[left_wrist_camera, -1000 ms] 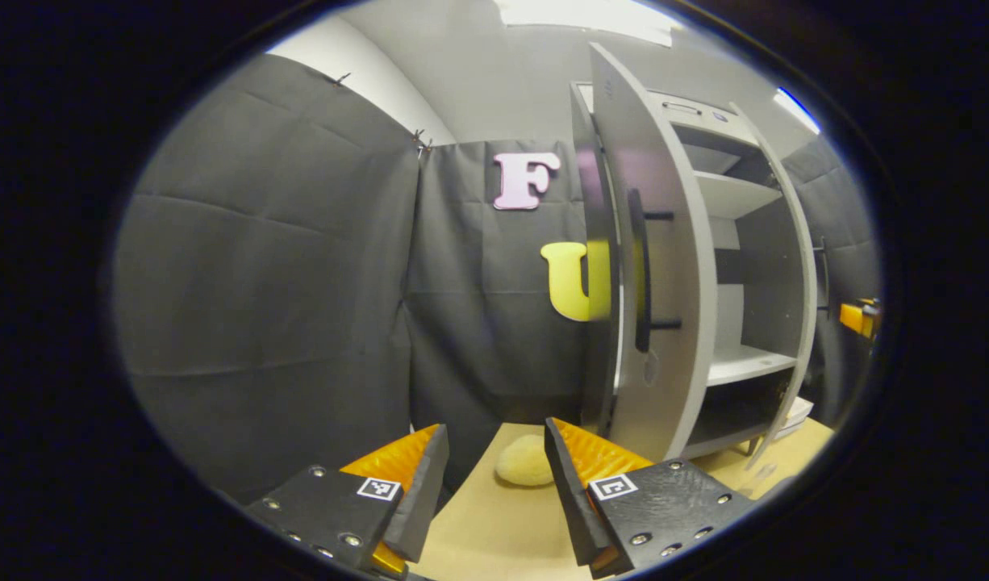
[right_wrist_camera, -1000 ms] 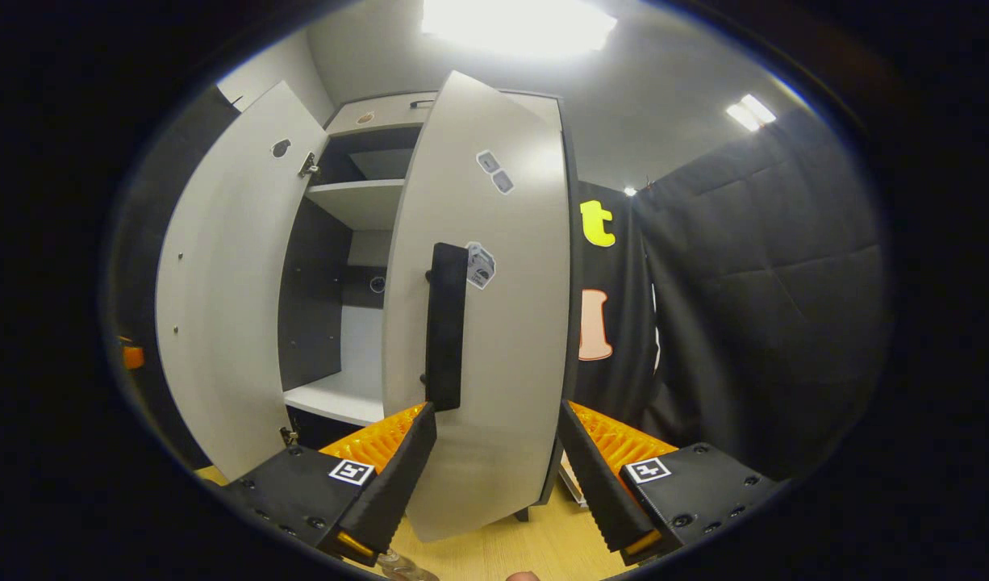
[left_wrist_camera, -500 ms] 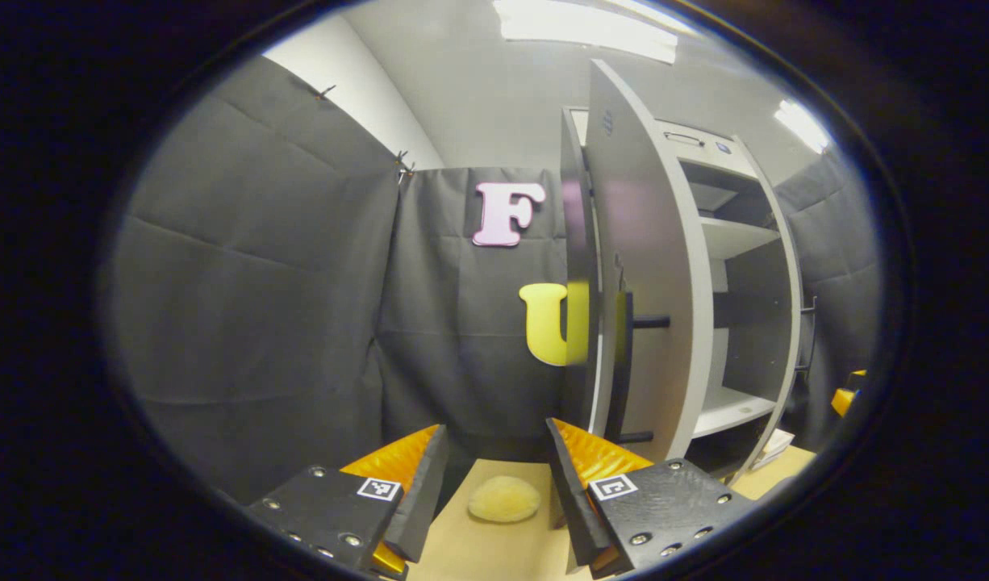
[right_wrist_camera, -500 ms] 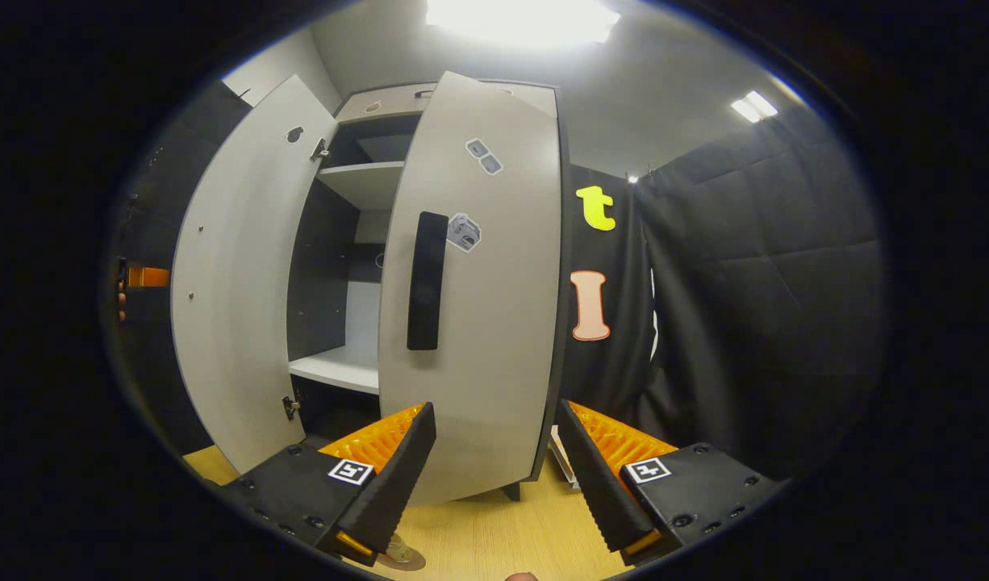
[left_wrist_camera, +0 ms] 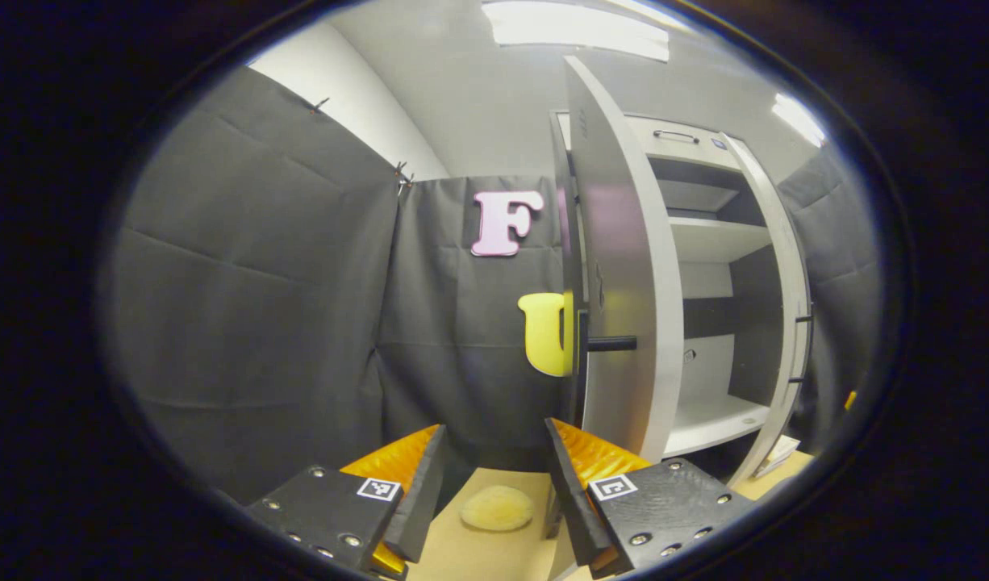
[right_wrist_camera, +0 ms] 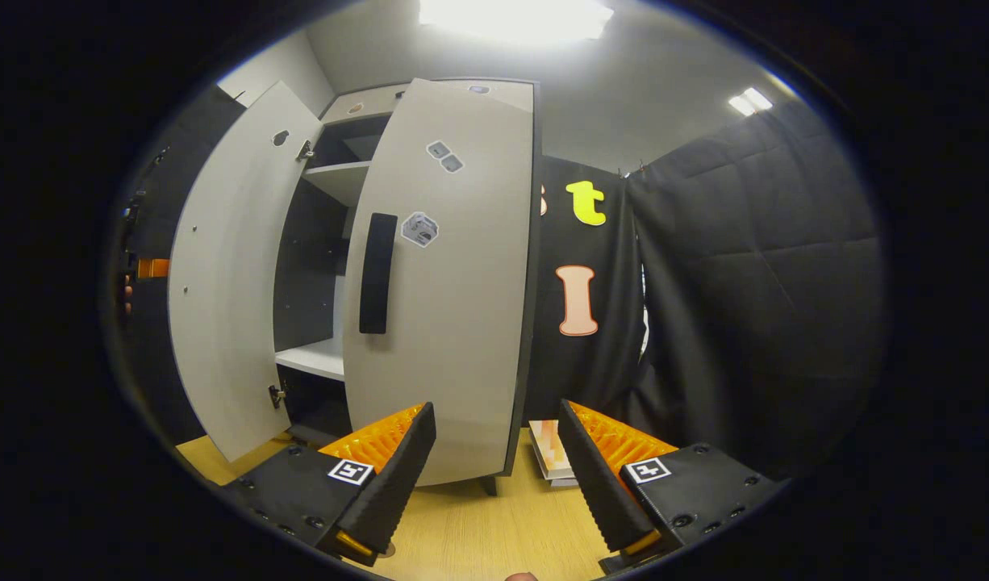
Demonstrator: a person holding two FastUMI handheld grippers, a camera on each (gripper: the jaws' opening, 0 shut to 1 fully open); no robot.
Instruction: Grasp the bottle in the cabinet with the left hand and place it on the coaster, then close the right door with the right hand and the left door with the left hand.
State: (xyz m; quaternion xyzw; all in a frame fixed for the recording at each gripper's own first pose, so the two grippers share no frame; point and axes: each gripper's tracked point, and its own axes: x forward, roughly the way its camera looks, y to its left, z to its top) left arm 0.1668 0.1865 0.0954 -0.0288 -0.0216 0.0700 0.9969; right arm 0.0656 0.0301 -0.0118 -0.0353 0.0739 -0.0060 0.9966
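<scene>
The left gripper (left_wrist_camera: 494,476) is spread and holds nothing, poised over the wooden table (left_wrist_camera: 478,557) with a pale yellow round pad (left_wrist_camera: 497,508) lying just past its fingertips. Beyond stands the cabinet's left door (left_wrist_camera: 623,282), open and nearly edge-on, its black handle (left_wrist_camera: 599,345) facing the gripper. The right gripper (right_wrist_camera: 496,452) is likewise spread and empty, just before the right door (right_wrist_camera: 454,282), which is nearly closed. Whether the bottle sits on the coaster cannot be told.
</scene>
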